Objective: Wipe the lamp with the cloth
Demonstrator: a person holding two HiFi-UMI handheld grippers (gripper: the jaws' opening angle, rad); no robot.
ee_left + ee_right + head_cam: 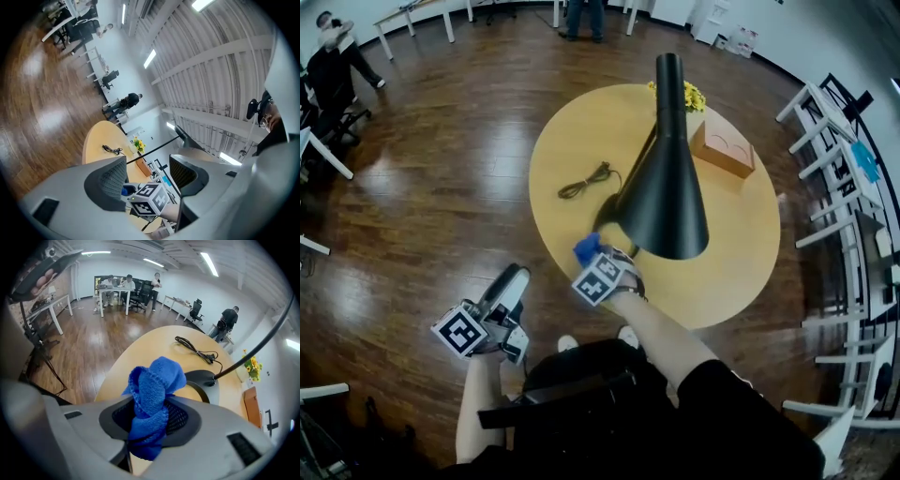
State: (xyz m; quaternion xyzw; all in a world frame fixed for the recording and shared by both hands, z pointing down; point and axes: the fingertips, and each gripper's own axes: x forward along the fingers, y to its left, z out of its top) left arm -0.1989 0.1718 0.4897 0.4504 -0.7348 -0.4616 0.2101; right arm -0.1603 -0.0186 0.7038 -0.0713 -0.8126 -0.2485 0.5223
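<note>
Right gripper (pixel 151 422) jaws closed on a bunched blue cloth (pixel 153 394). The cloth fills the gap and sticks out past the pads. Left gripper (pixel 147 174) jaws wide apart with nothing gripped; only the right gripper's marker cube shows through the gap, farther off.

Only the head view shows the whole layout. The black lamp (pixel 666 197) stands on a round wooden table (pixel 572 141), its shade tipped toward the person. The right gripper holds the cloth low beside the shade's rim, near the table's near edge. Can't tell if the cloth touches the lamp. The left gripper is off the table, over the floor, near the person's knee.

Right gripper view adds the lamp's round base and thin stem just behind the cloth, which the shade mostly hides from above. Left gripper view points nearly level, so it catches the ceiling lights and the lamp stem from the side.

On the table are a coiled black cable (pixel 586 180), a wooden box (pixel 724 148) and yellow flowers (pixel 693 96) at the far edge. The dark wood floor (pixel 422 187) is glossy. White racks (pixel 834 150) stand to the right, and desks, chairs and a few people are at the far walls.
</note>
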